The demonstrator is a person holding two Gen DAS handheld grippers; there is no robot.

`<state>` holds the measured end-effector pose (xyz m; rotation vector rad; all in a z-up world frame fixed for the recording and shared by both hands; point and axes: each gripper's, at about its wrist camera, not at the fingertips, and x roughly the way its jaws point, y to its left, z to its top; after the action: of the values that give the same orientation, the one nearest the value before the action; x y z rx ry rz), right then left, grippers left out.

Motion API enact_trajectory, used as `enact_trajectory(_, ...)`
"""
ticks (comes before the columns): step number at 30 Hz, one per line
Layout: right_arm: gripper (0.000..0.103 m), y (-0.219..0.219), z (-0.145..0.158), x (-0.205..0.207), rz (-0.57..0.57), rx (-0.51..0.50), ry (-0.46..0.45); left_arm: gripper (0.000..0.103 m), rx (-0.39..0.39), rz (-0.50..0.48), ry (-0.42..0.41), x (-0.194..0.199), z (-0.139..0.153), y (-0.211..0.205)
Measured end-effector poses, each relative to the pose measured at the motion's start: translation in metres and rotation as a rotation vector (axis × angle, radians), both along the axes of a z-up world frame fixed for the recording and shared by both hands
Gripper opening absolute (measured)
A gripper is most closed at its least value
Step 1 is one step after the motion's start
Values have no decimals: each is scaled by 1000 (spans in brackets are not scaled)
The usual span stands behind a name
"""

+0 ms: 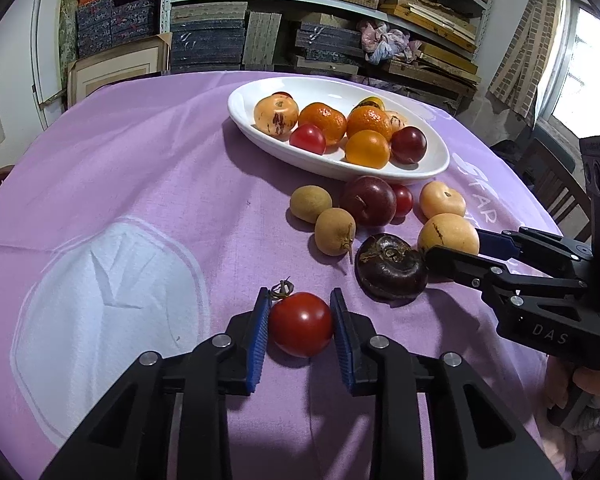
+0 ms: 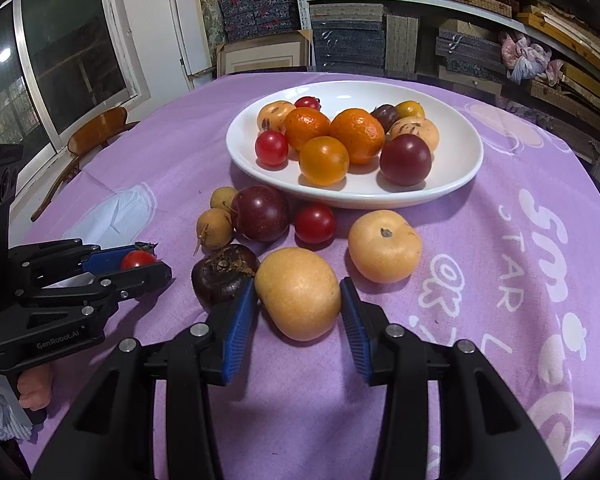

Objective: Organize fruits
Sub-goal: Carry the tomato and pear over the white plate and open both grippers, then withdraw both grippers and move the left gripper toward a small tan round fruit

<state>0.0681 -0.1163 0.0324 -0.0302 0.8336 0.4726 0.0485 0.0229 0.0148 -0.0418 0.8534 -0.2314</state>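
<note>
Two black plastic grippers, left [image 1: 300,330] and right [image 2: 299,305]: ribbed blue pads, silver screws, white "DAS" and "GenRobot.AI" lettering.

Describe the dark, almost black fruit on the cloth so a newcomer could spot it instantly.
Start at the white oval dish on the purple tablecloth, then come toward the cameras to the loose fruit in front of it. The dark fruit lies at the near edge of that cluster, touching the pale yellow fruit between the right gripper's fingers. It alone is brown-black, squat, with a dried rough crown on top.
</note>
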Motion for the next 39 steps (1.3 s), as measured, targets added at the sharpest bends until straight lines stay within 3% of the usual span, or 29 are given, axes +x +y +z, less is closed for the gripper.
enact_trajectory(5,42,-15,32,-9,-23,74,-98,30,34,0,-103,5,37,-2)
enact_trajectory(7,42,-22,49,-3,-57,71,-147,30,66,7,-124,26,56,-8)
enact_trajectory(12,42,-37,72,50,-140,63,-154,30,22,26,-118,101,86,-26)
enact_trajectory(18,42,-34,64,90,-134,83,-134,30,24,54,-19,196,74,-54)
enact_trajectory(22,43,-24,46,93,-78,57,-112,30,52,53,35,235,51,-66)
enact_trajectory(26,43,-13,34,99,-47,39,-95,31,18,63,92,259,31,-64)
enact_trajectory(29,43,-10,31,101,-44,29,-101,39,20,60,87,262,25,-63)
enact_trajectory(33,43,-7,30,99,-38,18,-102,67,3,64,55,253,34,-59)
enact_trajectory(37,44,-4,28,98,-33,-13,-119,71,-54,86,20,236,53,-46)
enact_trajectory(39,52,-2,26,97,-14,-17,-112,76,-82,108,1,222,66,-33)
